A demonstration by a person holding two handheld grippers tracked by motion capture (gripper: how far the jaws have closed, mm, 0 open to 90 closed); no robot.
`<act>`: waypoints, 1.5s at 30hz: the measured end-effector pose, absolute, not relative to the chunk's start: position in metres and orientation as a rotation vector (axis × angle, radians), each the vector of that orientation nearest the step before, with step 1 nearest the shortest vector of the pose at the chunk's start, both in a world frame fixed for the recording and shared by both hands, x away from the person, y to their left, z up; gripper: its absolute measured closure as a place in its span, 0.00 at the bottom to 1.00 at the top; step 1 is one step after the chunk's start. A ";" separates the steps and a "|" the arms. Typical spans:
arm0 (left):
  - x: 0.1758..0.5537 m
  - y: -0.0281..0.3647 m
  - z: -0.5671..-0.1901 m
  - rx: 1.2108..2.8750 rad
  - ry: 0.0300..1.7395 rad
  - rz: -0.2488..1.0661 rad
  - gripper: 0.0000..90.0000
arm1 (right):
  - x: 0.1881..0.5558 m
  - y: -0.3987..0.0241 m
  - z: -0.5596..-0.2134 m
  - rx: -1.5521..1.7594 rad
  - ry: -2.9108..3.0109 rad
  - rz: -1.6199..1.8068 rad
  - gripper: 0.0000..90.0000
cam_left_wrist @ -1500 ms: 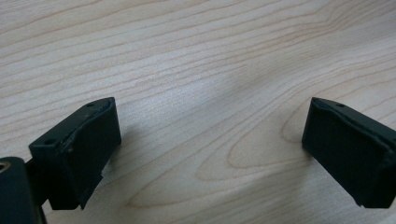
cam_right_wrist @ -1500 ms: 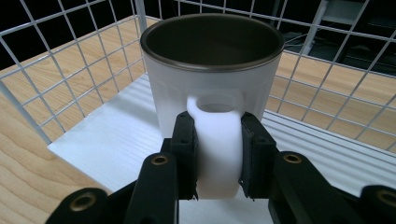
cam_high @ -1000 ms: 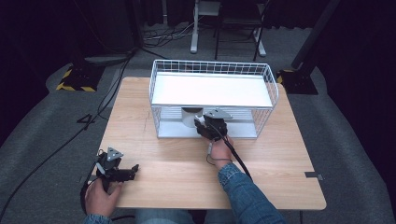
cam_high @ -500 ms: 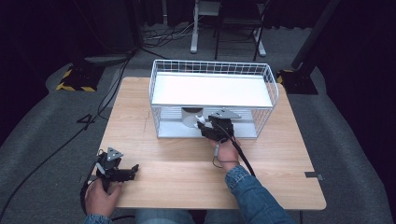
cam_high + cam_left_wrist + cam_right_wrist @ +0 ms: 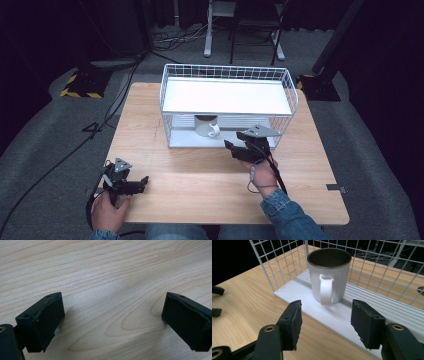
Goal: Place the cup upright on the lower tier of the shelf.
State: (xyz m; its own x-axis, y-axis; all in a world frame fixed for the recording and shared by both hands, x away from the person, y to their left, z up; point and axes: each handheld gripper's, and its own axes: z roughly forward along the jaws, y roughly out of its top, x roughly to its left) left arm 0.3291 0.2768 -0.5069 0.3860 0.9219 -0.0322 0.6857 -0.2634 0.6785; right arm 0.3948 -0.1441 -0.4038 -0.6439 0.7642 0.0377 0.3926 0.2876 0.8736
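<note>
A white mug with a dark inside stands upright on the white lower shelf of a wire rack, its handle turned toward my right gripper. That gripper is open, just outside the rack's front edge, with the mug a short way beyond its jaws and nothing between them. In the high view the mug sits under the rack's upper shelf, and the right gripper is to its right and nearer me. My left gripper is open over bare wood, low at the table's front left.
The rack stands at the back middle of the wooden table. Its white upper shelf covers the lower level, and wire walls close the sides. A small tag lies near the table's right edge. Dark floor and cables surround the table.
My right gripper has drawn back from the rack's opening toward me and a little to the right. The mug and the left gripper have stayed put.
</note>
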 end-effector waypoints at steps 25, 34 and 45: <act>0.329 0.277 -0.507 2.039 1.374 0.500 0.05 | 0.354 -0.259 -0.436 1.166 2.176 1.172 0.18; 0.330 0.277 -0.507 2.039 1.374 0.502 0.05 | 0.348 -0.281 -0.466 1.245 2.224 1.119 0.18; 0.330 0.277 -0.507 2.040 1.374 0.500 0.05 | 0.349 -0.285 -0.492 1.279 2.305 1.002 0.17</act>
State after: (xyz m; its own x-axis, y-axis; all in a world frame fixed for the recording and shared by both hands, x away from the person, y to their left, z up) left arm 0.3297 0.2770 -0.5066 0.3870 0.9216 -0.0304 0.6861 -0.2658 0.6772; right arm 0.3494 -0.2847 -0.4924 -0.5477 0.8348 0.0555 0.6102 0.3532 0.7092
